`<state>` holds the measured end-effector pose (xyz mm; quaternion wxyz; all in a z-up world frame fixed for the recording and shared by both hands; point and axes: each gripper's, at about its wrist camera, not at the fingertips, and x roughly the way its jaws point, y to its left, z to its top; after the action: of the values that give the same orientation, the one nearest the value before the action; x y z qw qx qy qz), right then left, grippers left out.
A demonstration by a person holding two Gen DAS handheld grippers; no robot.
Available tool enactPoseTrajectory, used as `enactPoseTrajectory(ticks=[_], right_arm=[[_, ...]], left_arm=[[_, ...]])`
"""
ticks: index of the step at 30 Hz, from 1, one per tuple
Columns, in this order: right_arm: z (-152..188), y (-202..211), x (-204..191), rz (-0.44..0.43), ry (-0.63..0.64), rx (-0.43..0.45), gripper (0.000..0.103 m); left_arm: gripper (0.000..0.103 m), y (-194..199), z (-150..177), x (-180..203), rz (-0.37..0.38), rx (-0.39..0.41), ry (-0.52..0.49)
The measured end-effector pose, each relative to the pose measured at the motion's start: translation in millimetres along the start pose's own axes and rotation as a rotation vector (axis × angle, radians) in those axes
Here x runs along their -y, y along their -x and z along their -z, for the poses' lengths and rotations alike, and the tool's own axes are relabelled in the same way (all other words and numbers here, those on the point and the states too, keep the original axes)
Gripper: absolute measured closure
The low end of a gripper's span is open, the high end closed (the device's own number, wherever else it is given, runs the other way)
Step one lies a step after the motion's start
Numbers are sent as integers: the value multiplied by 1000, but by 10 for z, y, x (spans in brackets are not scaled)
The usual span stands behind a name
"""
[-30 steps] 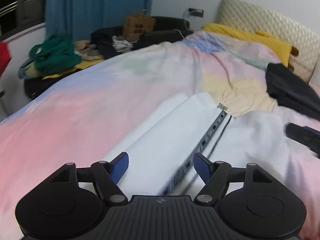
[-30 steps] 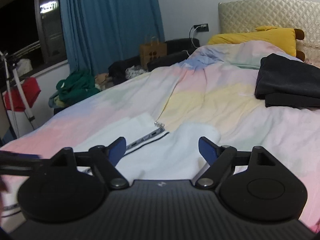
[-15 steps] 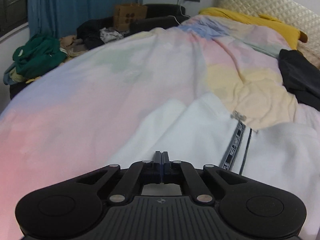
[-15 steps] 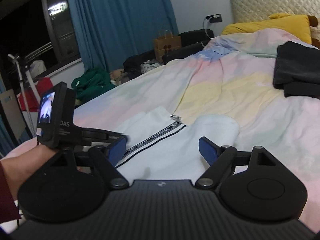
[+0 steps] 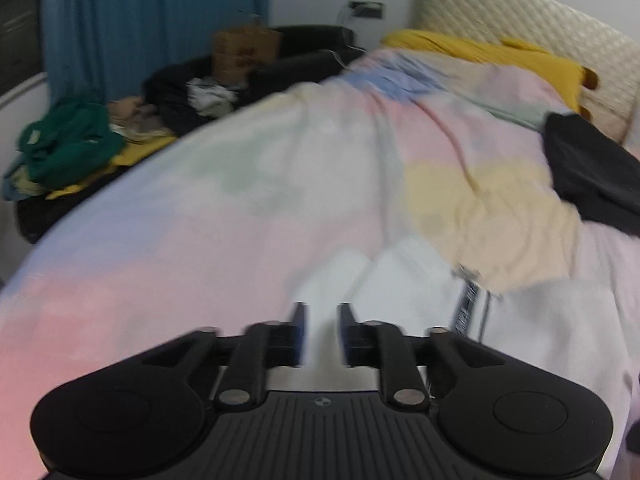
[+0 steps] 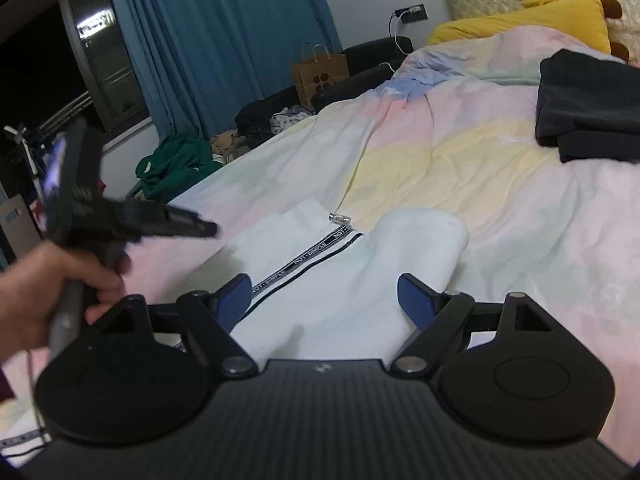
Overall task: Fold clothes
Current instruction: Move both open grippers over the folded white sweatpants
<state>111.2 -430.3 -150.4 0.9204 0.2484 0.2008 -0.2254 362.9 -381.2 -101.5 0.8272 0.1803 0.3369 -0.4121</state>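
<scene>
A white zip-front garment (image 6: 340,280) lies on the bed (image 6: 500,208), its zipper band with printed lettering running down the middle and one rounded fold or sleeve lying over its far right part; a dark folded garment (image 6: 588,104) rests well apart, nearer the yellow pillow (image 6: 520,16). The right claw (image 6: 326,300) hovers low over the near part of the white garment with its blue-padded fingers spread wide and nothing between them. The left claw (image 5: 322,334) stands with its fingers drawn close but with a narrow gap showing; white cloth appears through that gap, yet the blur of the left wrist view does not settle whether cloth is pinched, so its grip cannot be told. In the right wrist view the person's left hand (image 6: 52,288) grips the handle of the left tool, which is raised above the bed at the garment's left side and points roughly level across it. The step in hand is judged to be a fold of the white garment, with the left side being worked. The scene fits either a left edge just let go after being laid over, or one about to be taken up. Any further fold would call for a firm pinch on a cloth edge and a carry across the zipper line, keeping the layers flat.
</scene>
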Motion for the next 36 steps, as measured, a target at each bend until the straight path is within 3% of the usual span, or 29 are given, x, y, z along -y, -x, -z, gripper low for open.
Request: enactPoseTrajectory(ticks=[1, 5, 6, 10, 12, 13, 14, 16, 21, 25, 30, 33, 34, 36], right_arm=[[3, -7, 8, 0, -2, -3, 22], [29, -79, 13, 2, -7, -33, 22], [34, -96, 19, -1, -12, -41, 22], [42, -145, 42, -11, -26, -52, 22], [43, -170, 54, -11, -33, -61, 22], [42, -175, 65, -13, -40, -62, 22], [40, -176, 78, -15, -49, -62, 22], [35, -173, 96, -17, -61, -61, 22], [32, -143, 111, -28, -70, -53, 22], [35, -121, 94, -38, -62, -45, 22], [29, -128, 70, -36, -53, -44, 22], [50, -153, 28, -38, -30, -56, 22], [53, -166, 18, -37, -21, -56, 22], [69, -195, 2, -39, -10, -50, 22]], left_arm=[[42, -76, 41, 17, 0, -29, -9], [31, -298, 155, 78, -39, -101, -109], [31, -302, 160, 56, -19, -107, -102], [55, -298, 174, -27, 71, -139, -73], [55, -263, 184, -48, 123, -157, -71], [62, -247, 194, -51, 127, -163, -75], [78, -230, 205, -54, 131, -168, -78], [98, -184, 214, -69, 87, -171, -67], [100, 128, 64, -59, 77, -37, -47], [100, 279, -49, -214, 7, 24, 6], [100, 75, 43, -366, -168, 7, 84], [98, 372, 213, -375, -168, 37, 134], [95, 471, 269, -378, -168, 47, 150], [76, 669, 382, -383, -167, 67, 184]])
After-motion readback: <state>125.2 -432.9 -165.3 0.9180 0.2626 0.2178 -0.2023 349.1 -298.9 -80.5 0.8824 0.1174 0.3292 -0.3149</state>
